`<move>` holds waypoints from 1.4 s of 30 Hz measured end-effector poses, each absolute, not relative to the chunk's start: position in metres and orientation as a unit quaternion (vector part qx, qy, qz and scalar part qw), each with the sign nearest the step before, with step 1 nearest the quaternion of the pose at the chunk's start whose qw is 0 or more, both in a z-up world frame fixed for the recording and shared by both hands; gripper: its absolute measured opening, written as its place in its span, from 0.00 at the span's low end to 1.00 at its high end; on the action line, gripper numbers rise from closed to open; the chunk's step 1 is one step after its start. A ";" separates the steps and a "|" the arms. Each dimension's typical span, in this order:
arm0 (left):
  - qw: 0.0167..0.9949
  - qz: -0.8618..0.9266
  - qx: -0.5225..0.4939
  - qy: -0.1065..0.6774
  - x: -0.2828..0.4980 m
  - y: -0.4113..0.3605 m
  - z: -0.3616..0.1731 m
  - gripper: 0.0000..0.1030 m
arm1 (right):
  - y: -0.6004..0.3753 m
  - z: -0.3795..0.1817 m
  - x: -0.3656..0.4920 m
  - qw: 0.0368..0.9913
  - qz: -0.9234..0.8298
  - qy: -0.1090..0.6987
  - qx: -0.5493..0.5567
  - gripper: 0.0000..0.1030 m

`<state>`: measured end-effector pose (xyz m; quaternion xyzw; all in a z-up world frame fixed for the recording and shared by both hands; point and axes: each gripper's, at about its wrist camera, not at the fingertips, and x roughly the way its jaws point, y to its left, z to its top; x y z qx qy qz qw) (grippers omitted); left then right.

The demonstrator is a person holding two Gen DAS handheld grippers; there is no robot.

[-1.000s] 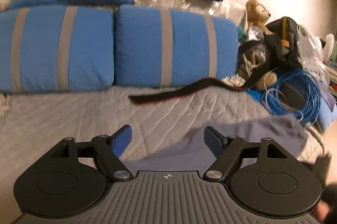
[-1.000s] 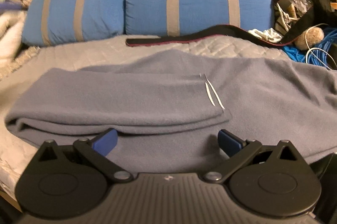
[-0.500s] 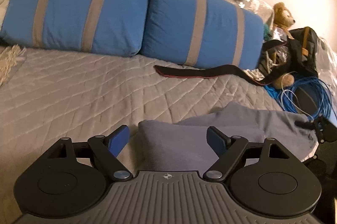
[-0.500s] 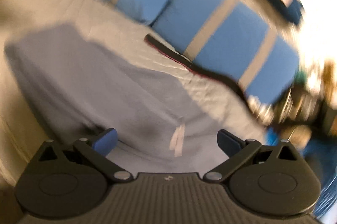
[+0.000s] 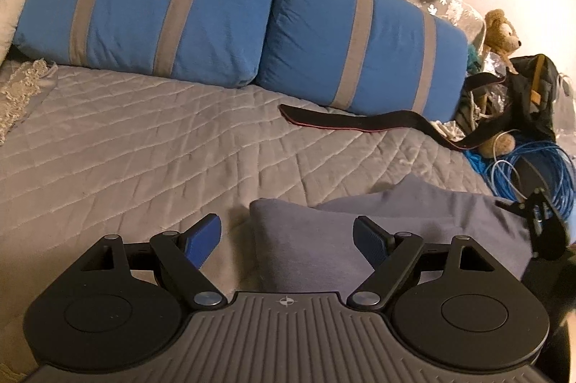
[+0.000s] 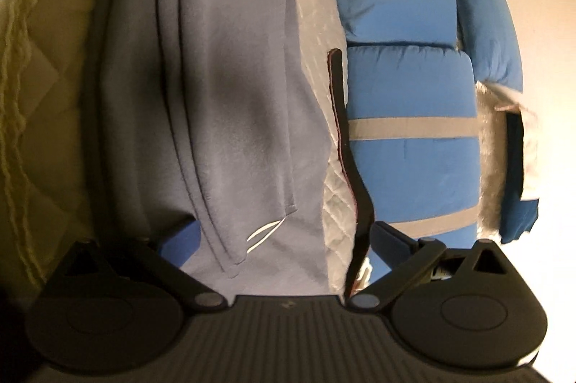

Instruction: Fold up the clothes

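A grey quilted bedspread with diamond stitching covers the bed, and the work lies at its near edge under warm, dim light. The left gripper hangs low over the cloth with its blue-padded jaws spread wide and nothing between the pads; the rounded folded end of the grey-blue fleece garment lies directly below the gap, untouched. The right gripper is rolled onto its side, so the bed appears upended in its view; its jaws also stand wide, the garment's layered edge with a small white loop mark runs between them, and the pads do not appear to press on it. The step in hand looks like taking hold of the garment's two ends for the next fold. To do it well, each gripper should probably come down until one pad slides beneath all the stacked layers, not only the top one, and close on the folded edge rather than mid-cloth, so the earlier fold stays aligned. Outward, open bedspread stretches to the left and ahead of the garment, giving room to carry the fold. Beyond lies a long black strap with a red edge, then two blue cushions with grey stripes. To the right, a coil of blue cable and a dark bag crowd the bed's edge.
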<state>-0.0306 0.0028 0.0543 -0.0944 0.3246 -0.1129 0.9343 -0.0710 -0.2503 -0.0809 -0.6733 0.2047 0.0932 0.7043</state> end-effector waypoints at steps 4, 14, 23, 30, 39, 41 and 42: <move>0.934 -0.118 -0.093 0.323 -0.031 0.003 0.054 0.78 | -0.246 -0.090 -0.068 0.689 0.074 0.191 -0.695 1.00; 0.932 -0.114 -0.090 0.332 -0.028 0.003 0.052 0.78 | -0.243 -0.089 -0.070 0.706 0.086 0.172 -0.682 0.96; 0.918 -0.155 0.066 0.359 -0.041 -0.029 0.036 0.78 | -0.245 -0.074 -0.065 0.709 0.133 0.249 -0.647 0.18; 0.902 -0.225 0.223 0.292 -0.078 -0.073 0.027 0.78 | -0.245 -0.024 -0.056 0.766 0.089 0.201 -0.604 0.09; 0.899 -0.171 0.318 0.248 -0.084 -0.117 0.002 0.78 | -0.240 0.008 -0.045 0.791 0.083 0.177 -0.580 0.09; 0.892 -0.154 0.346 0.246 -0.080 -0.127 -0.005 0.78 | -0.240 0.013 -0.043 0.794 0.083 0.173 -0.577 0.09; 0.887 -0.149 0.360 0.246 -0.079 -0.131 -0.009 0.78 | -0.240 0.015 -0.042 0.796 0.082 0.172 -0.574 0.09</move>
